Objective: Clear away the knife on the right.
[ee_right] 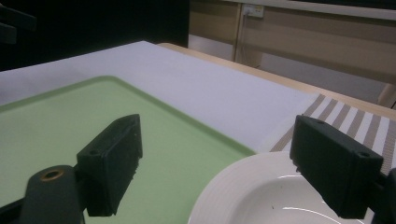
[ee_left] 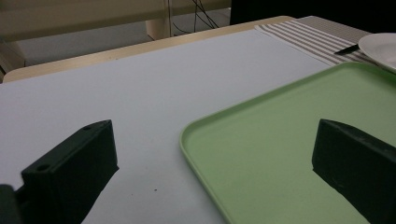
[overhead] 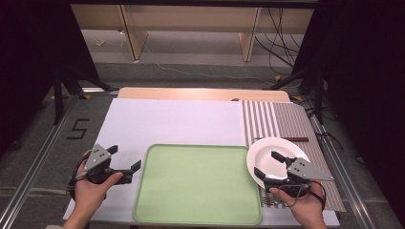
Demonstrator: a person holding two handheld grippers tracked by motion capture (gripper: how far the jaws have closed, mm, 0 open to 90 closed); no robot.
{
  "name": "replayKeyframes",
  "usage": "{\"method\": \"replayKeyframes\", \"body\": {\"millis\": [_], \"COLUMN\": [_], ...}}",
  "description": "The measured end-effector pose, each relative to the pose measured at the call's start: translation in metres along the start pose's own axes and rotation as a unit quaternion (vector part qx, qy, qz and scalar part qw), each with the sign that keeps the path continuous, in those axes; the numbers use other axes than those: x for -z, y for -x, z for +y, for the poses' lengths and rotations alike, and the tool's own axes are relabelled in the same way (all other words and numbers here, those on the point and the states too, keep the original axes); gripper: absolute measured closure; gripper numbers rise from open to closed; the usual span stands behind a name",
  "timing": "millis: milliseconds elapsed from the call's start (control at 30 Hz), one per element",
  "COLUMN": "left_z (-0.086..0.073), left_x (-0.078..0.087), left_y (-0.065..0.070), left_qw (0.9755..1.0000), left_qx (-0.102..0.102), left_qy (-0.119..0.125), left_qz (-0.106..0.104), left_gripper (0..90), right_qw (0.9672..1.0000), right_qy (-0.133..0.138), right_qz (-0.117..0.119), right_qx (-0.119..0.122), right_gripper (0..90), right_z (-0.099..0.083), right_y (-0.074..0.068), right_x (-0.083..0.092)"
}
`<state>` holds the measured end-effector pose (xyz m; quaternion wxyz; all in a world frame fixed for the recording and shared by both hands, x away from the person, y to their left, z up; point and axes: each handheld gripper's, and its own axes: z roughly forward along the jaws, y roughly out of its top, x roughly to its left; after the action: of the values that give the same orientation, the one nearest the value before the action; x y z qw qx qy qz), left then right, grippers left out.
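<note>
My left gripper (overhead: 127, 161) gapes empty beside the smooth, rounded green tray (overhead: 197, 183), my right gripper (overhead: 266, 164) gapes empty over the glossy round white plate (overhead: 267, 150)

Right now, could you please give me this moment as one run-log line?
left hand-held gripper: open, at green tray left edge | right hand-held gripper: open, jaws over white plate | tray: bare

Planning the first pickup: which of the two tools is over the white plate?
The right tool. Its open jaws straddle the plate's near rim, while the left tool sits open over the white sheet beside the green tray.
</note>
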<state>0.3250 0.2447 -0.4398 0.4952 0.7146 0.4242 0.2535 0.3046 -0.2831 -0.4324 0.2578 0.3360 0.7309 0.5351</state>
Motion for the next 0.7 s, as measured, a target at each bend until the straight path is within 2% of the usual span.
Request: {"method": "replayKeyframes", "body": {"millis": [300, 433, 467, 567, 600, 700], "left_z": [0.000, -0.001, -0.001, -0.002, -0.002, -0.003], "left_x": [0.000, 0.001, 0.001, 0.001, 0.001, 0.001], "left_y": [0.000, -0.001, -0.001, -0.001, 0.000, -0.001], "left_qw": [1.0000, 1.0000, 1.0000, 1.0000, 1.0000, 1.0000], "left_qx": [-0.001, 0.001, 0.000, 0.000, 0.000, -0.002], "left_qy": [0.002, 0.003, 0.002, 0.000, 0.001, 0.000], "left_qz": [0.002, 0.003, 0.003, 0.003, 0.002, 0.003], "left_gripper": [0.0, 0.0, 0.0, 0.0, 0.0, 0.0], "right_qw": [1.0000, 1.0000, 0.9999, 0.9999, 0.9998, 0.9994], "right_qy": [0.000, -0.001, -0.002, -0.005, -0.007, -0.012], "right_qz": [-0.006, -0.001, -0.009, -0.010, -0.005, -0.012], "right_qx": [0.007, 0.007, 0.011, 0.012, 0.019, 0.029], "right_gripper": [19.6, 19.9, 20.4, 21.3, 22.2, 23.0], "right_z": [0.000, -0.001, 0.000, 0.001, 0.002, 0.004], "right_y": [0.001, 0.002, 0.004, 0.005, 0.009, 0.014], "right_x": [-0.001, -0.002, -0.001, -0.001, -0.001, -0.001]}}
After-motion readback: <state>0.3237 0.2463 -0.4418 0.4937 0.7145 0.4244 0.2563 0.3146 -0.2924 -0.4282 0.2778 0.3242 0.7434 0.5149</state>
